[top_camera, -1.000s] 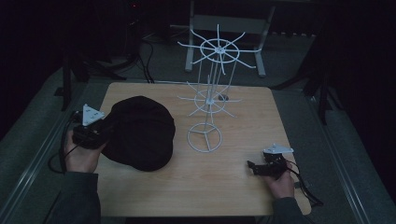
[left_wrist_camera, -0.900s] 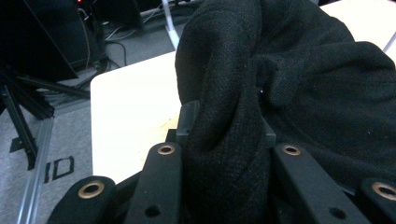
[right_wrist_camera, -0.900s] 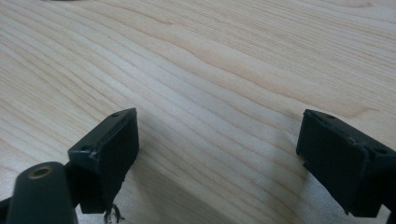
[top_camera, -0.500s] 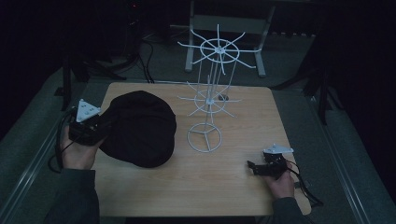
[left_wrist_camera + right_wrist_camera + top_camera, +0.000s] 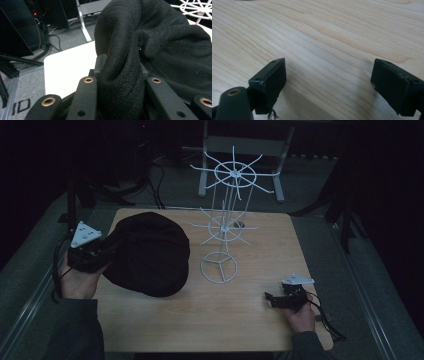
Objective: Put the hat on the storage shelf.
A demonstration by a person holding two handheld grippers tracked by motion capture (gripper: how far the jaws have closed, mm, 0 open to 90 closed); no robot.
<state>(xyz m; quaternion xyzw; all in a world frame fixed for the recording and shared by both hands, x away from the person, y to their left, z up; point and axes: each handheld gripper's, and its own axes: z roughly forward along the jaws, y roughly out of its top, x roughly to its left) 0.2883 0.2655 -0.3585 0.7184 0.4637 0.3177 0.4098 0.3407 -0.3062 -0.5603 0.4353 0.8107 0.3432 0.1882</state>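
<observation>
A black knitted hat (image 5: 147, 252) lies on the left half of the wooden table (image 5: 240, 320). My left gripper (image 5: 107, 252) is at the hat's left edge, shut on a bunched fold of the fabric. In the left gripper view the hat (image 5: 160, 50) bulges up between the jaws of the left gripper (image 5: 121, 67) and hides most of the pads. My right gripper (image 5: 270, 298) rests low on the table near the front right corner. In the right gripper view the right gripper (image 5: 329, 75) stands open with only bare wood between its fingers.
A white wire rack (image 5: 220, 235) with spoked tiers stands mid-table, just right of the hat. Behind the table are a metal desk frame (image 5: 240, 150) and cables on the floor. Bare wood lies between the rack and my right gripper.
My left gripper has shifted slightly left and away, drawing the hat's edge with it. The right gripper has stayed still.
</observation>
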